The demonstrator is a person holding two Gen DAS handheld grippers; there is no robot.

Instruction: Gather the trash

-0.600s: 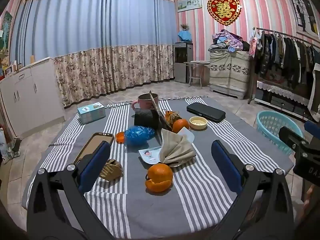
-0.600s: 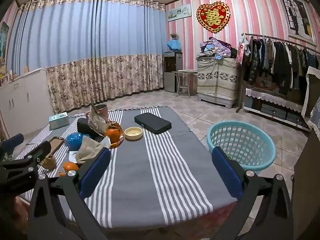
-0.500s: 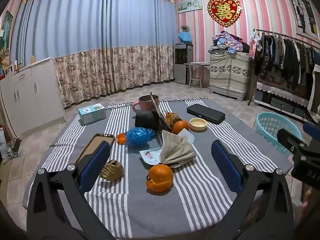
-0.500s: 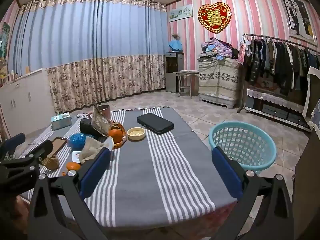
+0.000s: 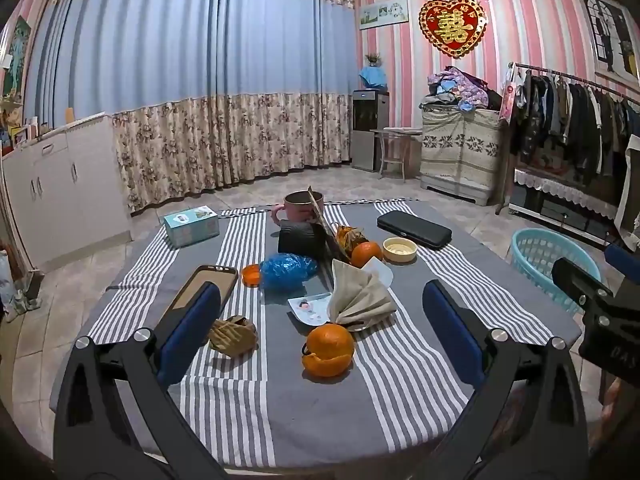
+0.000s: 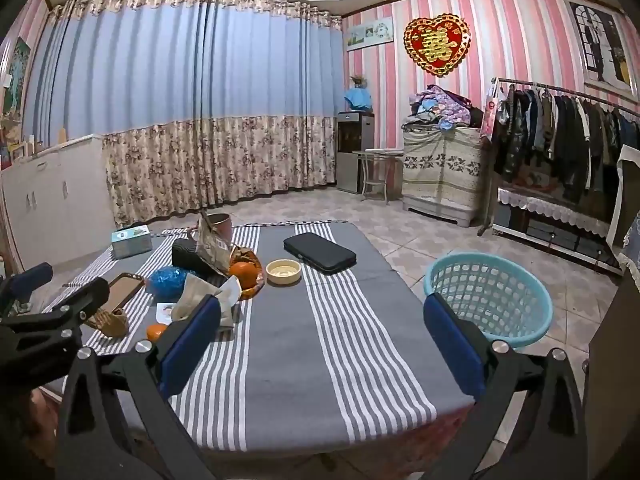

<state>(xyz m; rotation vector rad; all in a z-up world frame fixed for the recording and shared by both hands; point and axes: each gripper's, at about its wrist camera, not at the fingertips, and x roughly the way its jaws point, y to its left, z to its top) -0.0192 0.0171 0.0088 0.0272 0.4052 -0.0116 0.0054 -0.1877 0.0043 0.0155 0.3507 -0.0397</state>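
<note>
You are holding your left gripper (image 5: 320, 320) spread wide and empty over the near edge of the grey striped cloth-covered bench (image 5: 304, 408), and the trash is lying straight ahead of it. The partly peeled orange with loose rind (image 5: 329, 349) is sitting almost on the gripper's centre line, just past the fingertips, with the crumpled tan paper wad (image 5: 233, 335) just inside the left finger (image 5: 188, 340) and the crumpled beige napkin (image 5: 360, 300) a little farther back.

Your right gripper (image 6: 320, 340) is likewise hanging spread and empty, but it is pointing at bare cloth; from there the clutter is lying well off to its left, while the light blue plastic mesh basket (image 6: 490, 294) is standing on the floor just beyond its right finger. So the left gripper is judged the nearer one for picking, and the basket is lying to your right.
</note>
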